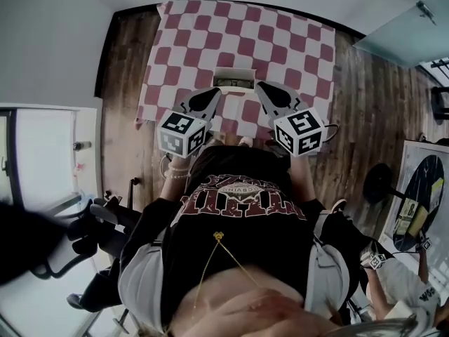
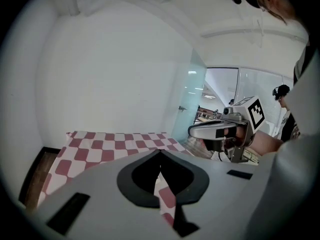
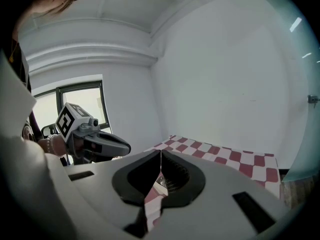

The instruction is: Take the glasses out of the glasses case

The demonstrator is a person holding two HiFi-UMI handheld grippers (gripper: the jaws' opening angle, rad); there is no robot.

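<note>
Left gripper (image 1: 212, 95) and right gripper (image 1: 263, 88), both pressed together and empty, flank the glasses case (image 1: 233, 81); it lies crosswise just ahead, about equally near both.

White-walled room with a wood floor, in even daylight.
Table under a red-and-white checked cloth (image 1: 238, 34) at upper centre of the head view, set on dark wooden floor planks (image 1: 372, 118); plain white wall (image 1: 56, 34) at upper left; pale blue-green glass panel (image 1: 400, 37) at upper right; black office chair (image 1: 84, 223) at lower left; framed picture (image 1: 421, 202) at the right edge. Dark-framed bright window (image 3: 82, 101) at the left of the right gripper view, under a white moulded ceiling.
</note>
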